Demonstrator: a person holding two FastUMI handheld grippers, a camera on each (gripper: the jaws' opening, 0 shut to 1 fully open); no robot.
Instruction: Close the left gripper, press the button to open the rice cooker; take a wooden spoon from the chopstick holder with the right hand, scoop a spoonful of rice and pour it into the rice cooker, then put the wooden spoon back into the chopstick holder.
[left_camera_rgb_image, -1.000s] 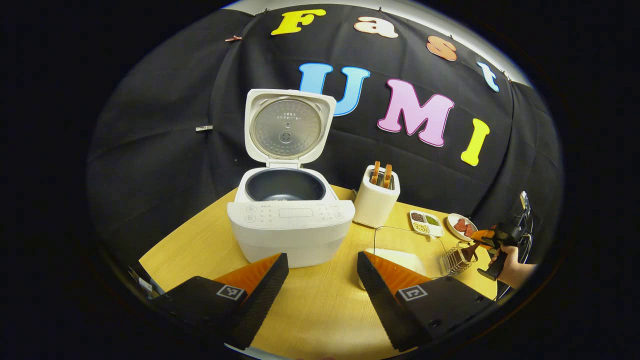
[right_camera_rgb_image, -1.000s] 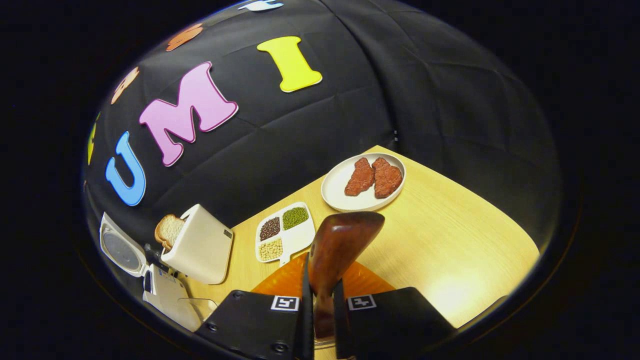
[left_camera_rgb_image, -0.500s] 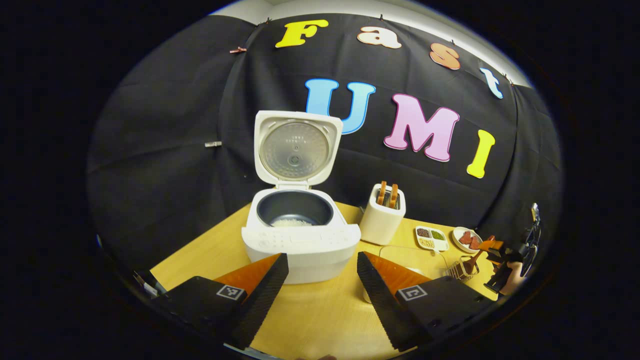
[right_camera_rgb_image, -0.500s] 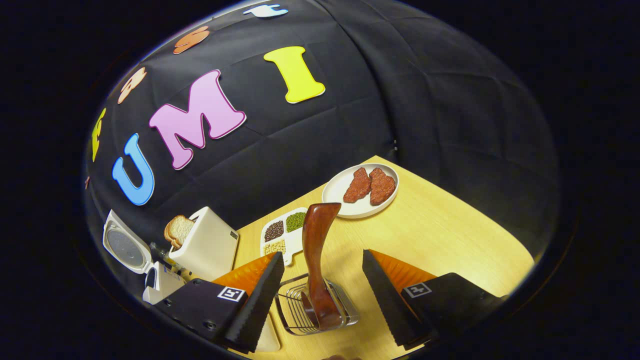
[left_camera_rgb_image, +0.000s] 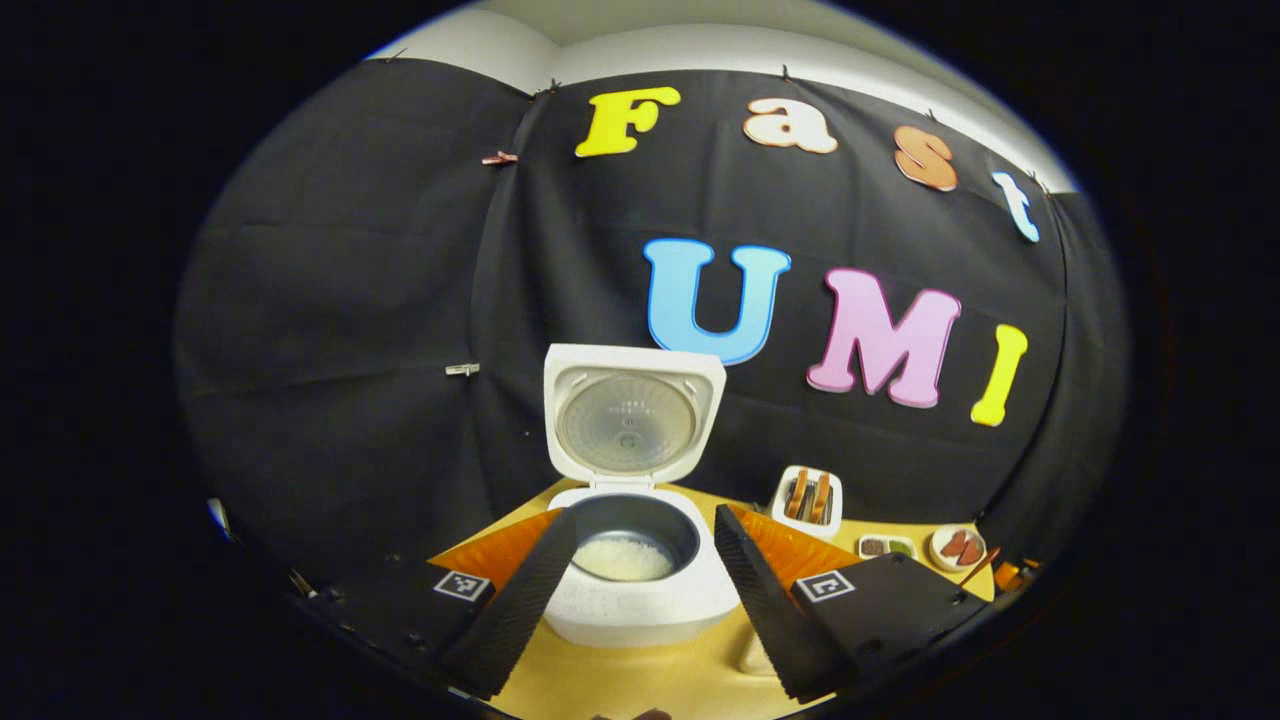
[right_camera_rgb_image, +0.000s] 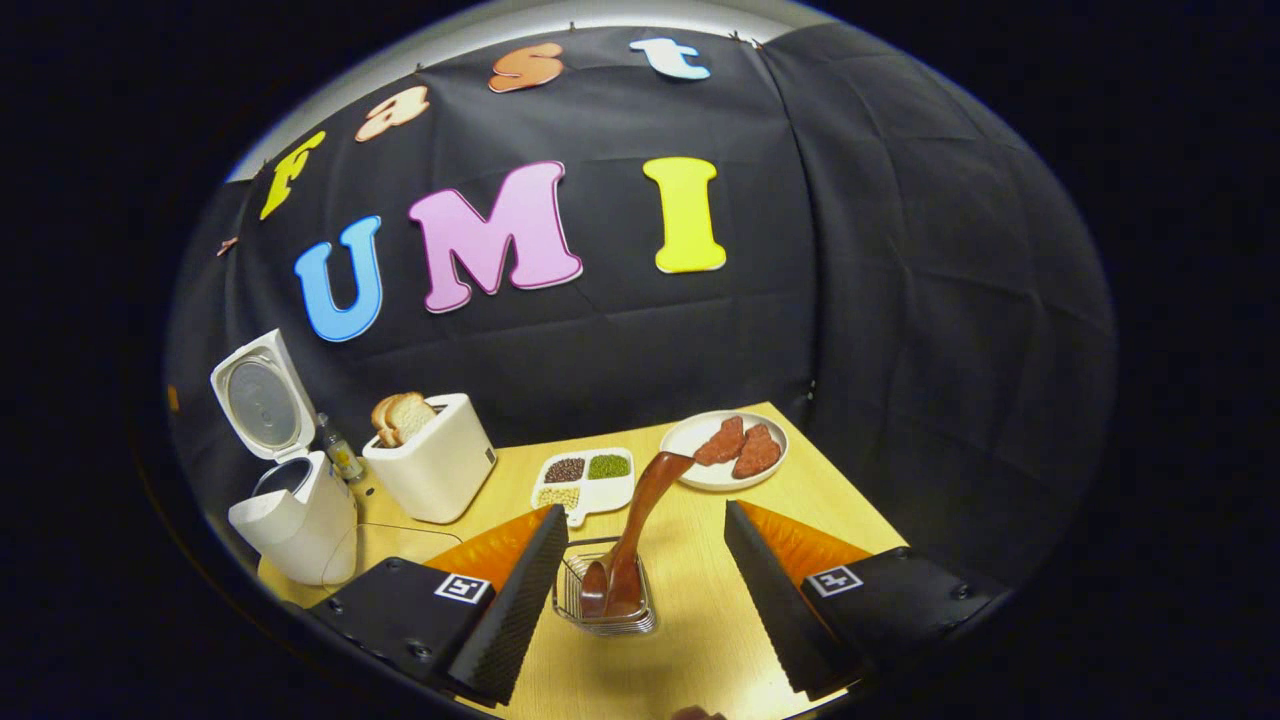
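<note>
While both hand-held grippers (left_camera_rgb_image: 645, 580) (right_camera_rgb_image: 645, 580) gape wide, wooden spoon (right_camera_rgb_image: 630, 540) seemingly rests in chopstick holder (right_camera_rgb_image: 605, 612).

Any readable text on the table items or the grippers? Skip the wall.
Nothing can be quoted; no text here is legible.
On the rice cooker lid: tiny print on the inner plate, too small to read.
On the toaster: a small dark mark on its side, too blurred to read.
On the left gripper and right gripper: square coded tags, no words.

left tool (left_camera_rgb_image: 645, 590): fingers spread wide, holding nothing | right tool (right_camera_rgb_image: 645, 590): fingers spread wide, holding nothing
</note>
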